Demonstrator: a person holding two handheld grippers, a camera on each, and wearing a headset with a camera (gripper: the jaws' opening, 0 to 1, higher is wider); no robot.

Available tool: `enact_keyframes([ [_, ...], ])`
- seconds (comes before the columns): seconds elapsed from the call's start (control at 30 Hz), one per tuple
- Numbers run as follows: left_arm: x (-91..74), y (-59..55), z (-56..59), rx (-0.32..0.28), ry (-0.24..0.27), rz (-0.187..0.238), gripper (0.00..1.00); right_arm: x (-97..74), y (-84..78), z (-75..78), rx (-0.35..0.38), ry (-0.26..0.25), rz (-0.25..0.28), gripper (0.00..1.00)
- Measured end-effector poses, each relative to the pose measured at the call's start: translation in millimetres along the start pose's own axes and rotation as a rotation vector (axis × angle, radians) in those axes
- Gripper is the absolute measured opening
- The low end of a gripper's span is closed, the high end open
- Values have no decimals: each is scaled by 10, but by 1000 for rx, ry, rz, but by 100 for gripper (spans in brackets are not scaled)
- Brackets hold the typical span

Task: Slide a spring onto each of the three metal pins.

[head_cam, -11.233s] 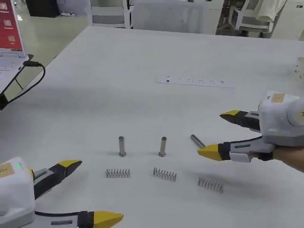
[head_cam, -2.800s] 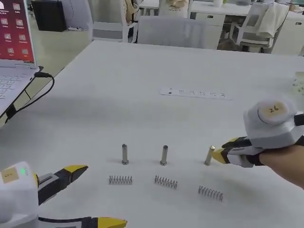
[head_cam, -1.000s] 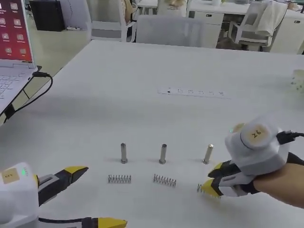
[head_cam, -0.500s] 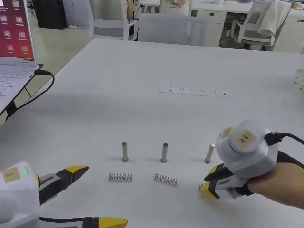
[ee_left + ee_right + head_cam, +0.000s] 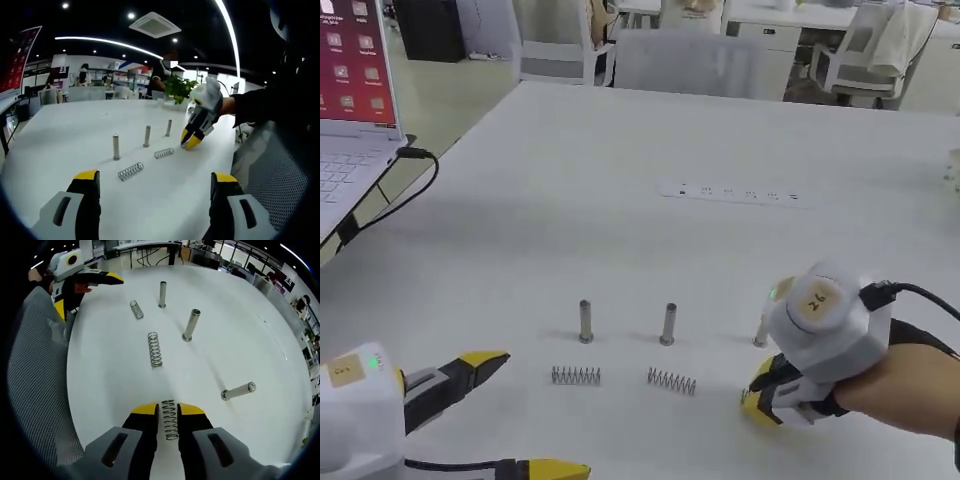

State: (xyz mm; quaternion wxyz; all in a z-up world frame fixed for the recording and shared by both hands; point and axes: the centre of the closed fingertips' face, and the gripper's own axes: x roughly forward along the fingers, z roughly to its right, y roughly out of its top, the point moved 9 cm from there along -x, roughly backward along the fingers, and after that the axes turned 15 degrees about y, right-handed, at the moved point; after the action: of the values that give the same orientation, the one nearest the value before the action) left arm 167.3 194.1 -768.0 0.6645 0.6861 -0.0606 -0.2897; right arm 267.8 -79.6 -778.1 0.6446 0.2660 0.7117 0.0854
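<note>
Spring on the right first: the right-hand spring (image 5: 170, 426) lies lengthwise between the jaws of the right gripper (image 5: 168, 410). The jaws are drawn in to the coil's width, a yellow tip against each side. I take that for a grip, though whether the coil is clear of the desk (image 5: 620, 200) is hard to tell from these views.

Just beyond the gripper, toward the far edge, stands the right-hand pin (image 5: 239, 390), bare. The middle pin (image 5: 668, 322) and left-hand pin (image 5: 585, 320) continue the row to the left, both upright and bare. The middle spring (image 5: 671, 380) and left-hand spring (image 5: 575, 375) lie flat in front of their pins, a little nearer the near edge.

By the near edge, well left of the row, the left gripper (image 5: 155, 176) hangs with its jaws wide apart and nothing between them.

The step in hand looks like the pickup of the first spring, with no pin sleeved yet. The next move calls for lifting the coil and turning it on end. Its open bore then has to be centred over the right-hand pin's top before it is lowered. A sideways knock could tip the pin.
</note>
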Motion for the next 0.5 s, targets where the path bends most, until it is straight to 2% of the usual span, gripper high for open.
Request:
enact_keyframes([
  [0.2, -1, 1, 4, -2, -1, 1, 88, 18, 15, 8, -8, 11, -22, 10],
  [0.5, -10, -9, -10, -4, 2, 3, 88, 16, 13, 11, 17, 22, -14, 8],
])
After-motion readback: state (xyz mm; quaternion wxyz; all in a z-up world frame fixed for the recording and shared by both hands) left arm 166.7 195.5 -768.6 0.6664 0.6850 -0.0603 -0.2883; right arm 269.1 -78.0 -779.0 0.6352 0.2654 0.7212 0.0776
